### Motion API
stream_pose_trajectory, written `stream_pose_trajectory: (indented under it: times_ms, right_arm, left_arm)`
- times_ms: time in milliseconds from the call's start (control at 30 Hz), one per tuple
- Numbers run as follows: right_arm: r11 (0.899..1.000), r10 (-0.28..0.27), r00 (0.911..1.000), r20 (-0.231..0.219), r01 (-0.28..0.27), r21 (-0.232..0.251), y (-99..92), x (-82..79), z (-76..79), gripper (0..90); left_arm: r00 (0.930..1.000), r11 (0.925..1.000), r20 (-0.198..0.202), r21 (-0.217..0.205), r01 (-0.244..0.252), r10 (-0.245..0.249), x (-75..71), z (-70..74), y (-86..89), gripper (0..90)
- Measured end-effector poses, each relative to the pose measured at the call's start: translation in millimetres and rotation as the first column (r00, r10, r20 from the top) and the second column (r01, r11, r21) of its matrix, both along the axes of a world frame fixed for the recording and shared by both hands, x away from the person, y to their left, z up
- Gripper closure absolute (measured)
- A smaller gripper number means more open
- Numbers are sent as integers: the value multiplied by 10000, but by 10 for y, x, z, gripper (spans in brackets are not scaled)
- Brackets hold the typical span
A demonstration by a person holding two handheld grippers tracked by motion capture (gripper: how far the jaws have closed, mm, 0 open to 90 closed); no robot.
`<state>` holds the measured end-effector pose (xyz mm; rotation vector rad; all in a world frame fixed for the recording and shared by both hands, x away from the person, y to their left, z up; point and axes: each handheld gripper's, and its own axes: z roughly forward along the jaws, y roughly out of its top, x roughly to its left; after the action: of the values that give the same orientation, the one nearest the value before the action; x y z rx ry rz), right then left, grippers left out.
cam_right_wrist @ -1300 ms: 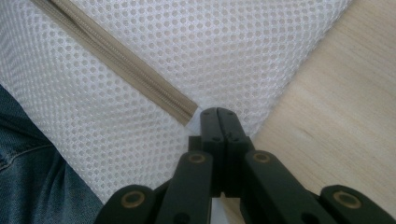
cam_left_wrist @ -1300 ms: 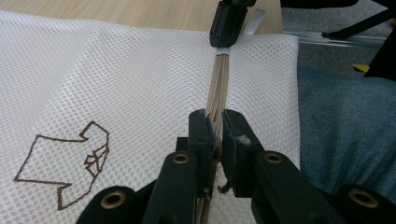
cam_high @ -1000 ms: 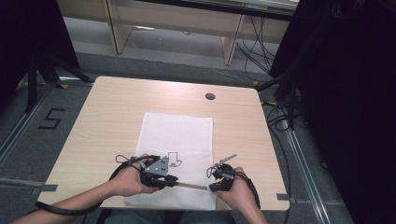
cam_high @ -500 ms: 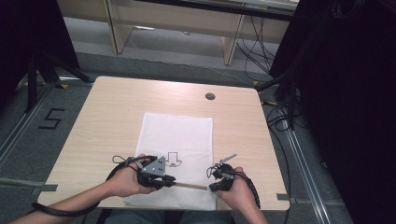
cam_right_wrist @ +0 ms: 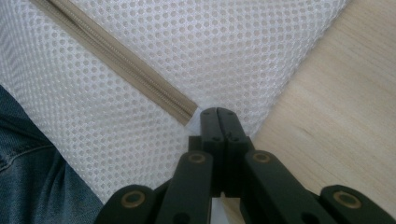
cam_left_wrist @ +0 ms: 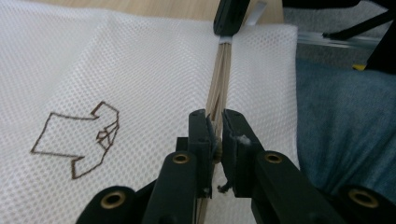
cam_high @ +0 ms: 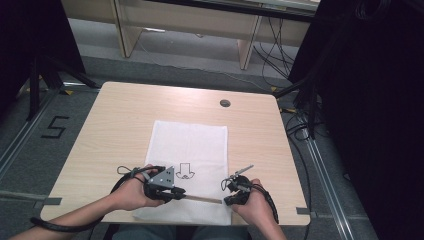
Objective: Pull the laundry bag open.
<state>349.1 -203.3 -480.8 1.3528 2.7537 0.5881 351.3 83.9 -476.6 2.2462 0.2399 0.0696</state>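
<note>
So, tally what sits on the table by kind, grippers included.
White mesh laundry bag with beige zipper: 1
Black two-jaw grippers: 2, left gripper and right gripper
Light wooden table: 1
Total: 4

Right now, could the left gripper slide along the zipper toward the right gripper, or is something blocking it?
Probably yes. The left gripper is shut on the zipper, and the tan strip runs bare across the mesh bag to the right gripper, which pinches the bag's corner.
</note>
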Motion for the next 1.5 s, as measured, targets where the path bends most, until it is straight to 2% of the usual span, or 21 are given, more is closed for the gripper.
stream_pose_trajectory:
  times_ms: [167, 200, 233, 433, 467, 600, 900, 1000, 1100, 1133, 1333, 1500]
  right_arm:
    - [10000, -75, 10000, -51, 74, -59, 2, 0, 2, 900]
    - [10000, -57, 10000, -60, 57, -26, 1, 0, 0, 900]
    - [10000, -57, 10000, -60, 57, -26, 1, 0, 0, 900]
    - [10000, -68, 9999, -80, 67, -7, -2, 1, 0, 900]
    - [10000, -80, 9999, -82, 79, -9, -1, 1, 1, 900]
    - [10000, -83, 9999, -72, 83, -13, -1, 0, 0, 900]
    - [10000, -78, 9999, -79, 79, 27, -5, 2, -2, 900]
    - [10000, -77, 9999, -74, 77, 30, -6, 1, -2, 900]
    - [10000, -99, 9999, -79, 99, 11, -5, 2, -1, 900]
    - [9999, -105, 9999, -84, 105, -2, -5, 3, 0, 900]
    - [9999, -108, 9999, -113, 108, 3, -5, 5, 0, 900]
    - [9999, -117, 9999, -96, 117, 4, -6, 4, 0, 900]
  left_arm:
    - [10000, 10000, 68, -26, -30, 30, -4, 1, 23, 821]
    - [9998, 9999, 181, 111, -3, 1, -3, 4, 29, 821]
    - [10000, 10000, 76, 0, -21, 21, -4, 1, 31, 821]
    - [9998, 9999, 183, 93, -98, 96, -5, 5, 76, 821]
    - [9999, 9999, -12, -75, -129, 129, -5, 1, 83, 821]
    - [9999, 9999, 102, -31, -123, 124, -11, -1, 93, 821]
    - [10000, 10000, 79, 50, -61, 61, -2, -2, 102, 821]
    - [9999, 9999, 35, -65, -97, 97, -2, -5, 124, 821]
    - [9999, 9999, 5, -65, -105, 105, -3, -6, 147, 821]
    - [9999, 9999, 82, 62, -117, 116, 0, -4, 159, 821]
    - [9994, 9994, 15, -57, -341, 342, 11, -12, 249, 821]
    - [9996, 9996, 43, 12, -291, 291, 5, -17, 267, 821]
